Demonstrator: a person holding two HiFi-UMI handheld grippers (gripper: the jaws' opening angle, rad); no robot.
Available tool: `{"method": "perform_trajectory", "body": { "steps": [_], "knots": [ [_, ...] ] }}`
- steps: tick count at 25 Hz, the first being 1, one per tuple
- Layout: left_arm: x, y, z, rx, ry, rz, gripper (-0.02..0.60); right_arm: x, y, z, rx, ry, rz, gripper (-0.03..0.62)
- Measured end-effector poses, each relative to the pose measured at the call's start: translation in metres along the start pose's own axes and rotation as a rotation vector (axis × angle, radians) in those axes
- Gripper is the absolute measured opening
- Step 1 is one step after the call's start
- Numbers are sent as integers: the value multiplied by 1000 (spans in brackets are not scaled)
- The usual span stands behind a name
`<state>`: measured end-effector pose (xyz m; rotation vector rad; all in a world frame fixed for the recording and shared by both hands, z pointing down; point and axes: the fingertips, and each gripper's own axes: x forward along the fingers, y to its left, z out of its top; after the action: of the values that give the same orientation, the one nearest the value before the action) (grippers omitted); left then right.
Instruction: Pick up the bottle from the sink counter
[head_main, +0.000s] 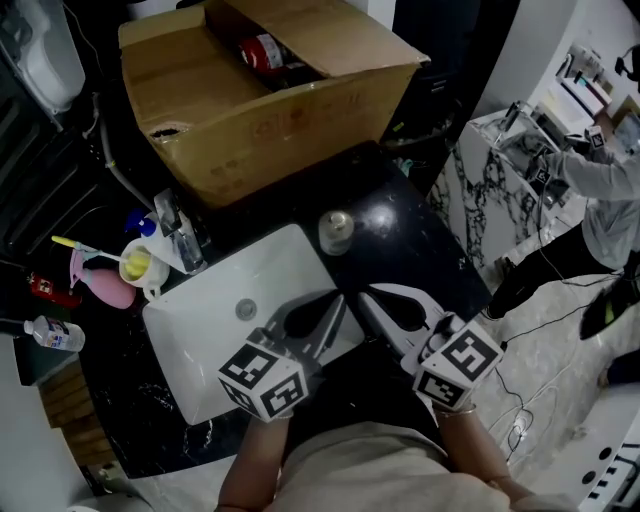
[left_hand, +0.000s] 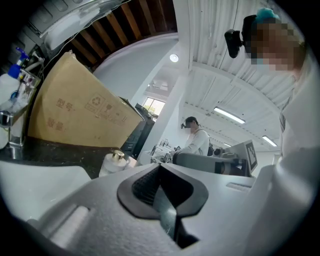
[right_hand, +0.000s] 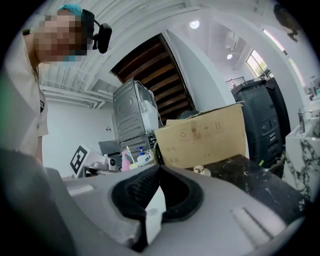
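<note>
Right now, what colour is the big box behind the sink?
Brown, plain cardboard. The box shows best in the head view.

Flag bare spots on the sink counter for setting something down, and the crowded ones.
Free: black counter right of the bottle, up to the cardboard box; the sink basin itself. Crowded: left of the faucet, with pink bottle and cup.
</note>
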<state>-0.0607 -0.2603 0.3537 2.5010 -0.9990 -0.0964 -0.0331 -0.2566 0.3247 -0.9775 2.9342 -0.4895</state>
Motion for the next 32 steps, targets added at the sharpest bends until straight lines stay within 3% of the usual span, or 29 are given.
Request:
{"method": "perform_trajectory", "body": {
  "steps": [5, 16, 20, 32],
  "knots": [
    [12, 16, 2, 8, -5, 60, 5, 0, -21, -6, 21, 16, 0, 2],
    [52, 50, -10, 15, 66, 154, 5, 2, -63, -7, 55, 49, 23, 2],
    [61, 56, -8, 10, 46, 158, 5, 3, -75, -7, 72, 53, 36, 2],
    [72, 90, -17, 35, 85, 317, 6, 13, -101, -13, 79, 95, 81, 2]
  ]
}}
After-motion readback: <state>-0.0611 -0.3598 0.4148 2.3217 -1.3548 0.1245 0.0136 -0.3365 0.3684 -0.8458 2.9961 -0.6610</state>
